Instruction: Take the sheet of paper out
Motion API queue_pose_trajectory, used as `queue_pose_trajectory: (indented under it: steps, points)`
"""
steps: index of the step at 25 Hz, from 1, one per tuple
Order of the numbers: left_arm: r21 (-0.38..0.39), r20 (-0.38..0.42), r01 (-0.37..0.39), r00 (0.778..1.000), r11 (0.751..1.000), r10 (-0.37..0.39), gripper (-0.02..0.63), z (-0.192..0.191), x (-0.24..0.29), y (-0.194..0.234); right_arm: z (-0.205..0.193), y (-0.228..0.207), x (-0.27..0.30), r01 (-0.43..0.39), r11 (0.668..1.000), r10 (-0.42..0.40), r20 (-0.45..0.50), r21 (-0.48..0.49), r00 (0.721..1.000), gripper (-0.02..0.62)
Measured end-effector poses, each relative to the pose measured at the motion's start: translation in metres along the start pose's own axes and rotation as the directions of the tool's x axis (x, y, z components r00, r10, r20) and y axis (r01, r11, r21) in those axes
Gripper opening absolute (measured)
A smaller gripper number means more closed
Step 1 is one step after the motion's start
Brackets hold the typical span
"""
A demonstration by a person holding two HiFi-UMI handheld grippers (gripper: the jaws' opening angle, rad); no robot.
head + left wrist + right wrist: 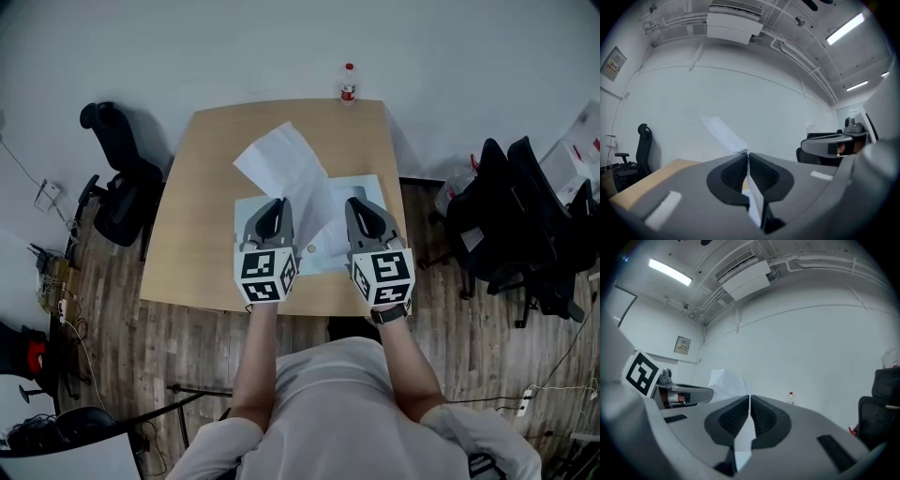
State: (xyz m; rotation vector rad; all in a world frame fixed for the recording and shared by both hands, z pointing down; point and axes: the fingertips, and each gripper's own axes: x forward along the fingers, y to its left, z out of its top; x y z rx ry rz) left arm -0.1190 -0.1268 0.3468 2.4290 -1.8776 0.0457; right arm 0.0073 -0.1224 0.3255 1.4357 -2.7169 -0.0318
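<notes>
A white sheet of paper (pixel 286 164) rises at a slant above the wooden table (pixel 202 216), its lower end by a pale blue folder (pixel 375 190) that lies flat. My left gripper (pixel 275 208) is shut on the sheet's lower edge. In the left gripper view the sheet (pixel 723 131) runs up and left out of the closed jaws (pixel 748 154). My right gripper (pixel 359 206) is level beside it over the folder, shut (pixel 750 398) on a thin pale edge that looks like the folder's. From the right gripper view the raised sheet (pixel 723 383) shows behind the left gripper.
A small bottle (pixel 348 82) with a red cap stands at the table's far edge, and it also shows in the right gripper view (pixel 790 397). A black office chair (pixel 117 187) is left of the table. Dark chairs and bags (pixel 525 234) crowd the right. Cables lie on the floor at left.
</notes>
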Motion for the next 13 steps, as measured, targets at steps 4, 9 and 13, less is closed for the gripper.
queue_pose_trajectory:
  steps: [4, 9, 13]
  points:
    - [-0.007, 0.006, 0.005, 1.000, 1.000, -0.005, 0.018, -0.0001, 0.0011, -0.0025, -0.0014, 0.0012, -0.0009, -0.003, 1.000, 0.003, -0.007, -0.012, 1.000, 0.018]
    - [-0.017, -0.004, 0.015, 1.000, 1.000, -0.015, 0.017, -0.0058, 0.0034, -0.0083, -0.0044, -0.0032, -0.0047, 0.009, 1.000, -0.009, -0.014, -0.014, 1.000, 0.018]
    - [-0.005, -0.020, 0.034, 0.999, 0.999, -0.034, 0.017, -0.0086, 0.0068, -0.0095, -0.0074, -0.0038, -0.0052, 0.023, 1.000, -0.023, -0.015, -0.010, 1.000, 0.018]
